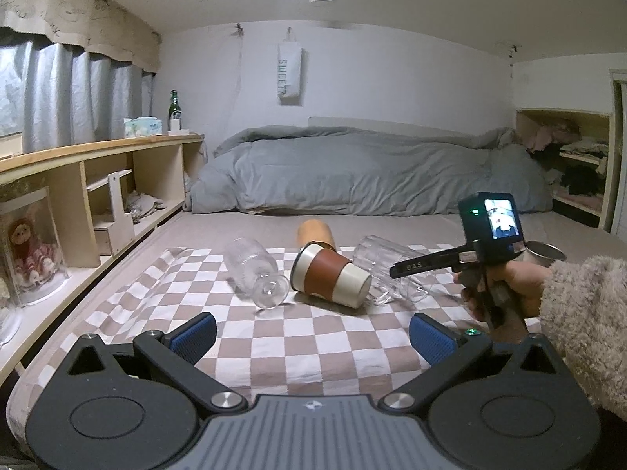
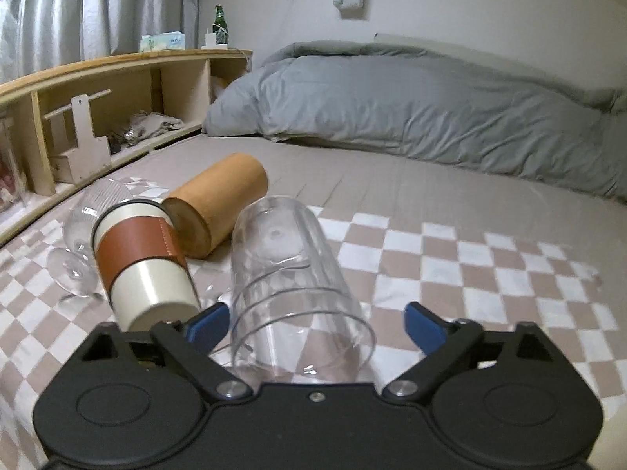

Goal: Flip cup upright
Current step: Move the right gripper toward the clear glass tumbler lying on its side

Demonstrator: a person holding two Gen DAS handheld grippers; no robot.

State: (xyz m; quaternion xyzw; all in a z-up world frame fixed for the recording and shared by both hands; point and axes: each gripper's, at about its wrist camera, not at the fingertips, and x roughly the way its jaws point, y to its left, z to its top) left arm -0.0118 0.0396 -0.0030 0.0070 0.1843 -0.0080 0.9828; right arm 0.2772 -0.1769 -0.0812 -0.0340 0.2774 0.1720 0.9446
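A clear glass tumbler [image 2: 290, 274] lies on its side on the checkered cloth [image 2: 470, 266], its open mouth toward my right gripper [image 2: 315, 323]. That gripper is open, with the tumbler's mouth end between its blue pads, not clamped. The tumbler also shows in the left wrist view [image 1: 392, 270], with the right gripper [image 1: 407, 268] in a hand beside it. A cream cup with a brown sleeve [image 1: 331, 280] [image 2: 145, 270] lies on its side left of the tumbler. My left gripper [image 1: 313, 337] is open and empty, nearer than the cups.
A stemmed glass [image 1: 254, 270] [image 2: 84, 235] lies on its side at the left. A tan cylinder [image 2: 217, 203] [image 1: 315, 233] lies behind the cups. A metal cup [image 1: 544, 252] sits behind the hand. A grey duvet [image 1: 372, 168] is at the back, wooden shelves [image 1: 98, 180] on the left.
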